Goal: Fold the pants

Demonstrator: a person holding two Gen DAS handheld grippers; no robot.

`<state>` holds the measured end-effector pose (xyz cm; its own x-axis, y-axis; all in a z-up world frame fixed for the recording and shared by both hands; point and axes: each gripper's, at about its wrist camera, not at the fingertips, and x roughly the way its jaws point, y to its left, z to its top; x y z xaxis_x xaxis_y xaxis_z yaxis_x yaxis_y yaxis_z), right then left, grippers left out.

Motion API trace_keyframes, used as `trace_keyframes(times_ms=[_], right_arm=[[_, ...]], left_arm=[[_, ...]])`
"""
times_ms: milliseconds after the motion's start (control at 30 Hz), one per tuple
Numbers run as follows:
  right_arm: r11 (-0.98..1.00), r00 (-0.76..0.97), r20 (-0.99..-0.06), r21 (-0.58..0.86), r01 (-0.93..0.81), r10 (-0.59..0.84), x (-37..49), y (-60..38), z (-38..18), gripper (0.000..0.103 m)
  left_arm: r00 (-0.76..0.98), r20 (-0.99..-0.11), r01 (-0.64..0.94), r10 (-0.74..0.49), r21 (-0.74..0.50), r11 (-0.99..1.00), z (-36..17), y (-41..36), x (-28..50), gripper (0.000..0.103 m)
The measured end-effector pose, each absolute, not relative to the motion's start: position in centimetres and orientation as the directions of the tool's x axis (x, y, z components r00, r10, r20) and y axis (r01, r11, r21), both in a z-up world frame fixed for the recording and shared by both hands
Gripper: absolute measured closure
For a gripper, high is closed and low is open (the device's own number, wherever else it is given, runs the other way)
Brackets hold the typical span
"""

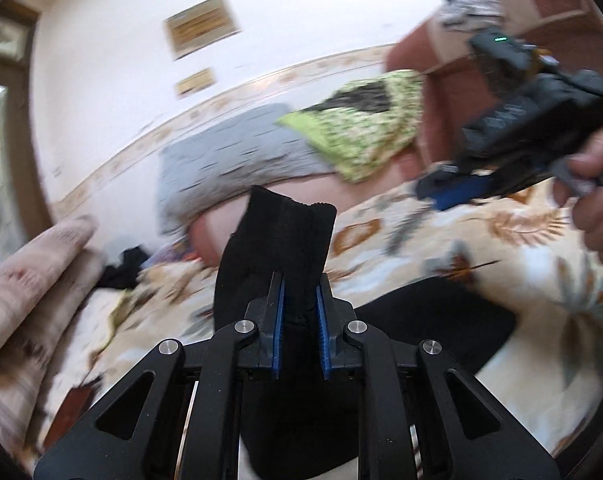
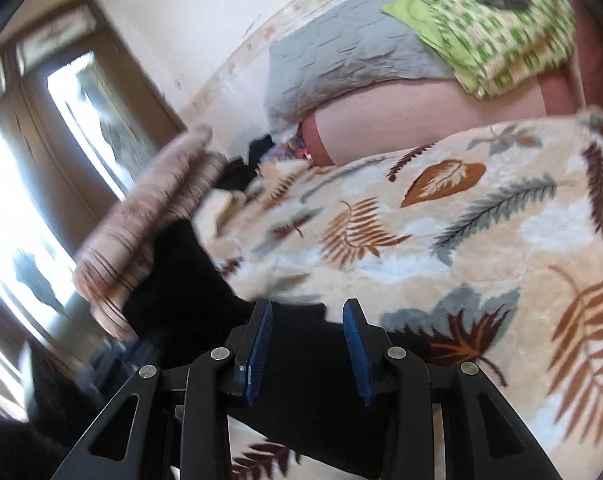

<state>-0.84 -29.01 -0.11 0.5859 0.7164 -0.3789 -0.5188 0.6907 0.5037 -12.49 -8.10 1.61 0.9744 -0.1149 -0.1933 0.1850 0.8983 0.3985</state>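
Pinching black pants [image 1: 285, 232] fold, left claw [image 1: 300, 280] clamped tight, fabric bunched upright between blue pads [image 1: 278, 320]. Right claw [image 2: 307, 310] part open, nothing gripped, hovering above pants [image 2: 301, 380] spread on leaf-print blanket [image 2: 441, 240] on bed. Hand [image 1: 597, 200] holds right claw [image 1: 433, 194]. Frames blurred.

You're pinching a fold of the black pants [image 1: 285, 232] between your left gripper [image 1: 300, 284] fingers [image 1: 278, 312], and it's sticking up past the tips. Your right gripper [image 1: 441, 192] is hovering over the leaf-print bedspread [image 1: 521, 280], apart from the fabric.
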Motion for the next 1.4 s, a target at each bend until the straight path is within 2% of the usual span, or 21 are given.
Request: trace_keyframes(times_ms=[167, 267, 367, 567, 700, 767, 867, 933, 1033, 1100, 1167, 1200, 1333, 1400], right_arm=[[0.556, 0.671, -0.246, 0.778, -0.294, 0.699, 0.7, -35.2, -3.1, 0.067], [0.542, 0.733, -0.275, 0.827, -0.149, 0.622, 0.8, -38.6, -4.6, 0.067], [0.56, 0.729, -0.304, 0.819, -0.129, 0.613, 0.9, -39.5, -5.0, 0.067], [0.622, 0.697, -0.346, 0.762, -0.181, 0.627, 0.3, -38.5, -4.5, 0.067], [0.647, 0.69, -0.371, 0.74, -0.184, 0.621, 0.6, -37.9, -4.8, 0.067], [0.669, 0.686, -0.379, 0.713, -0.211, 0.62, 0.5, -37.2, -4.4, 0.067], [0.71, 0.687, -0.344, 0.606, -0.359, 0.64, -0.7, -35.0, -2.2, 0.067], [0.704, 0.628, -0.346, 0.496, -0.508, 0.697, -1.7, -32.2, -1.0, 0.067], [0.671, 0.523, -0.429, 0.373, -0.64, 0.737, -1.7, -28.5, -1.3, 0.067], [0.7, 0.483, -0.538, 0.328, -0.635, 0.691, 0.1, -27.0, -3.1, 0.067], [0.74, 0.444, -0.639, 0.315, -0.594, 0.628, 2.4, -26.2, -5.7, 0.067], [0.747, 0.434, -0.66, 0.306, -0.591, 0.613, 2.8, -26.0, -6.6, 0.067], [0.764, 0.481, -0.646, 0.263, -0.589, 0.593, 3.0, -25.8, -7.3, 0.067], [0.771, 0.491, -0.644, 0.258, -0.583, 0.586, 2.9, -25.7, -7.2, 0.067]], left_arm=[[0.944, -0.257, 0.302, -0.206, 0.426, 0.853, 0.3, -13.3, -11.9, 0.09], [0.936, -0.28, 0.318, -0.211, 0.424, 0.848, -0.4, -14.7, -11.7, 0.09], [0.931, -0.292, 0.332, -0.219, 0.426, 0.842, -0.6, -15.5, -12.0, 0.09], [0.903, -0.338, 0.397, -0.267, 0.416, 0.818, -1.6, -17.5, -12.2, 0.09], [0.849, -0.46, 0.477, -0.26, 0.455, 0.752, -4.5, -19.1, -11.3, 0.09], [0.861, -0.447, 0.469, -0.244, 0.51, 0.721, -5.6, -19.4, -11.9, 0.09], [0.862, -0.444, 0.467, -0.245, 0.505, 0.726, -5.6, -19.4, -12.0, 0.09], [0.855, -0.452, 0.474, -0.253, 0.484, 0.736, -5.4, -19.2, -11.8, 0.088], [0.844, -0.458, 0.494, -0.278, 0.464, 0.735, -5.3, -18.8, -11.9, 0.087], [0.824, -0.479, 0.52, -0.304, 0.422, 0.743, -5.1, -18.0, -11.9, 0.086], [0.756, -0.526, 0.593, -0.39, 0.296, 0.749, -3.9, -16.2, -12.2, 0.085], [0.73, -0.533, 0.611, -0.428, 0.229, 0.758, -3.2, -14.9, -12.4, 0.085], [0.726, -0.508, 0.514, -0.464, -0.047, 0.857, 0.3, -7.4, -11.4, 0.085], [0.675, -0.559, 0.449, -0.482, -0.208, 0.869, -0.2, -4.4, -8.7, 0.085]])
